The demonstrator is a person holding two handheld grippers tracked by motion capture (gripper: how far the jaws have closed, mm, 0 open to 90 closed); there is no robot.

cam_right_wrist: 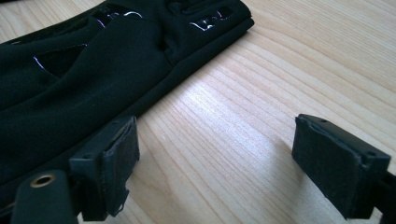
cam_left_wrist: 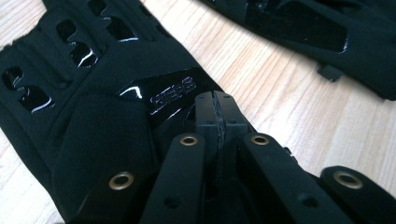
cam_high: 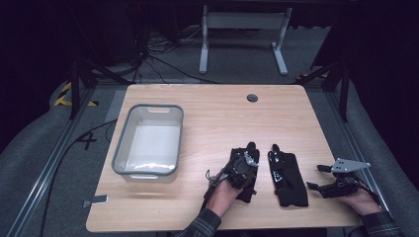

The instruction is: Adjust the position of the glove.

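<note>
- The right tool [cam_right_wrist: 215, 163] is hovering low over the wooden bench [cam_right_wrist: 261, 93], its jaws standing wide apart with bare wood between them.
- A black glove [cam_right_wrist: 84, 88] is lying flat toward ten o'clock, its edge passing just behind the left pad [cam_right_wrist: 114, 168].

Your left glove [cam_left_wrist: 93, 135] is matt black knit cloth with glossy rubbery patches; the right glove [cam_right_wrist: 93, 70] looks like smooth matt fabric. Under them you have a light wood-grain table [cam_high: 217, 118] with a soft sheen. The bin [cam_high: 148, 140] is translucent plastic, grey-rimmed.
</note>
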